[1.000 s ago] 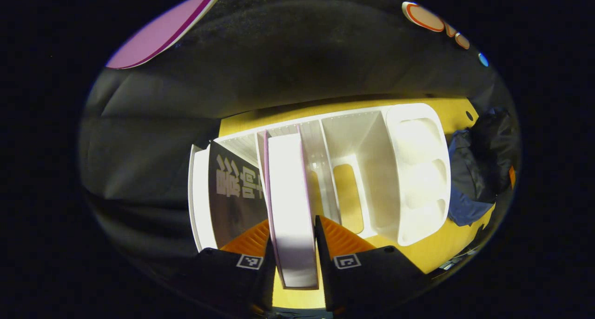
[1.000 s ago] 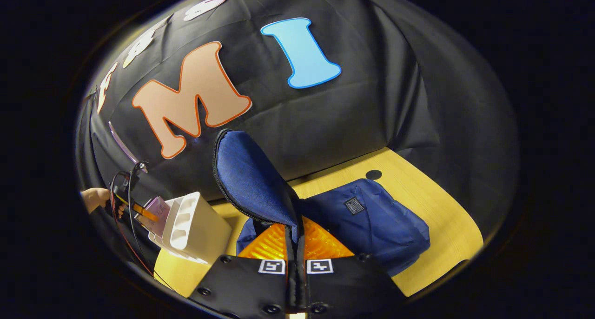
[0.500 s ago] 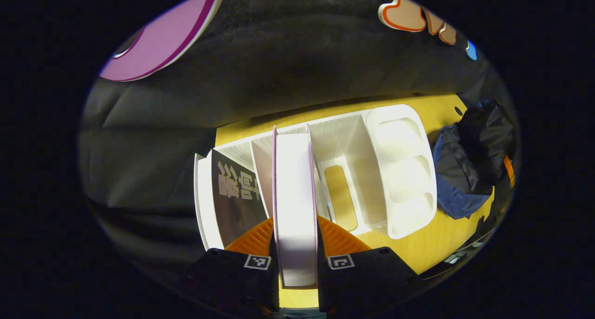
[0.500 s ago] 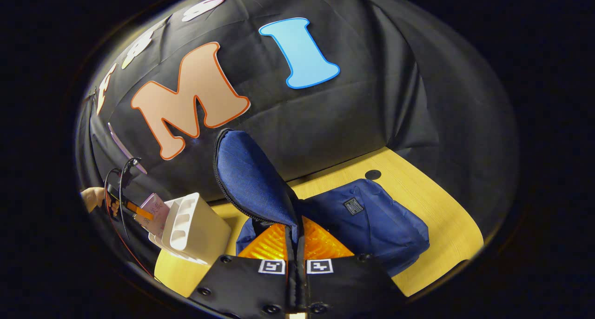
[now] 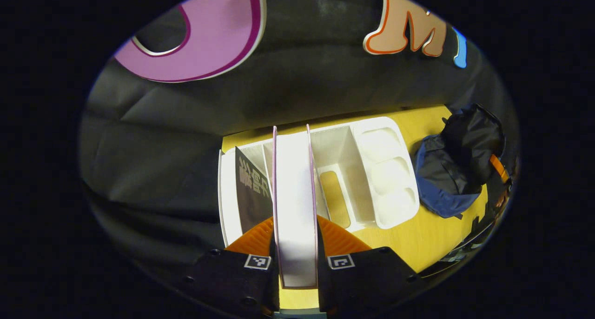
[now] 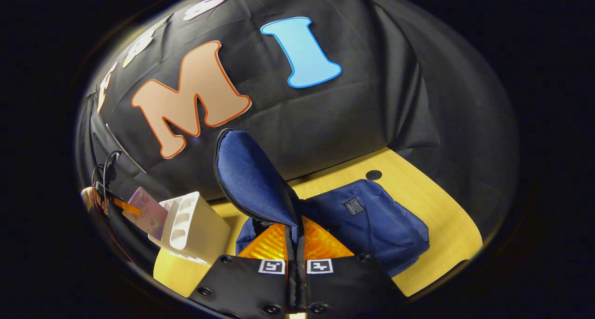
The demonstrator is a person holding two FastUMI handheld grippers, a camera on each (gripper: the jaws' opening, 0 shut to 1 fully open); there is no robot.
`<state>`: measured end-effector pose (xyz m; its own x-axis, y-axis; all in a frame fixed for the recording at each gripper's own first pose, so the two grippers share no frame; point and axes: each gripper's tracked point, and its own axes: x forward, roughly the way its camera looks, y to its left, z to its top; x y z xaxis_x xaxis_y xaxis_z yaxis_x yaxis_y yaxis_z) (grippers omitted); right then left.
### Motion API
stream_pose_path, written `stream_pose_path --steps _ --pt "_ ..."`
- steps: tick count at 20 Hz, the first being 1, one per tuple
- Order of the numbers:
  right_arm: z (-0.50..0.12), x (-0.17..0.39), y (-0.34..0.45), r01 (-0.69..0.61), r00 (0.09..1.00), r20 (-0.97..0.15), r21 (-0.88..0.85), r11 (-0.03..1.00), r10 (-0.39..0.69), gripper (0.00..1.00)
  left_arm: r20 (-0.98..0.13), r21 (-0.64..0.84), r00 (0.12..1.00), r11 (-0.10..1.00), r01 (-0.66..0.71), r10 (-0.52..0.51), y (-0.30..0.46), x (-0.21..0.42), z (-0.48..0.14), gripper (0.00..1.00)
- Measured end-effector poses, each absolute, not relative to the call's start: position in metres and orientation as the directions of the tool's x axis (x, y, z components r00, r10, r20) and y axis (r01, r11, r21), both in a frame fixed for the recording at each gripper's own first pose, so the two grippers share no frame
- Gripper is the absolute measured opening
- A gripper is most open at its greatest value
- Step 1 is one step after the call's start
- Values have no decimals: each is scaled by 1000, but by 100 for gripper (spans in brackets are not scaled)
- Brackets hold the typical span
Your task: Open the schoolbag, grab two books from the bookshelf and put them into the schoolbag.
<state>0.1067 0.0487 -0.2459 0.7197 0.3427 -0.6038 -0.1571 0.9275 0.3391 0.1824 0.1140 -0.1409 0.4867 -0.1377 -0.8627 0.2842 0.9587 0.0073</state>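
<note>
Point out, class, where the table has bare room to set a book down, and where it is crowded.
Bare table lies right of the schoolbag, toward the booth's wall, and in front of the bookshelf near the left tool. It is crowded between bookshelf and schoolbag, where the right tool holds the flap up.

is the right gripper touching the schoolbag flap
Touching. The right gripper view shows the right gripper shut on the schoolbag flap, fabric pinched between both fingers.

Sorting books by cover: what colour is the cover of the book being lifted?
Pale pink-lilac cover on the book; best seen in the right gripper view.
</note>
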Motion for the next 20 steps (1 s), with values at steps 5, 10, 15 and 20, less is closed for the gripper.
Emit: stream_pose_path --steps 5,10,15,20 --pt "-246 106 50 -161 715 -607 339 927 346 5 -818 -19 547 958 285 -178 123 168 -117 28" --pt "-246 107 50 -163 714 -608 338 927 347 3 -766 -94 593 956 277 -247 127 144 -84 28" --pt "-246 107 51 -166 711 -611 335 927 348 3 -685 -269 642 938 218 -345 126 124 -55 27" --pt "-245 107 51 -173 708 -615 327 929 348 3 -624 -438 661 887 145 -416 125 112 -55 24"
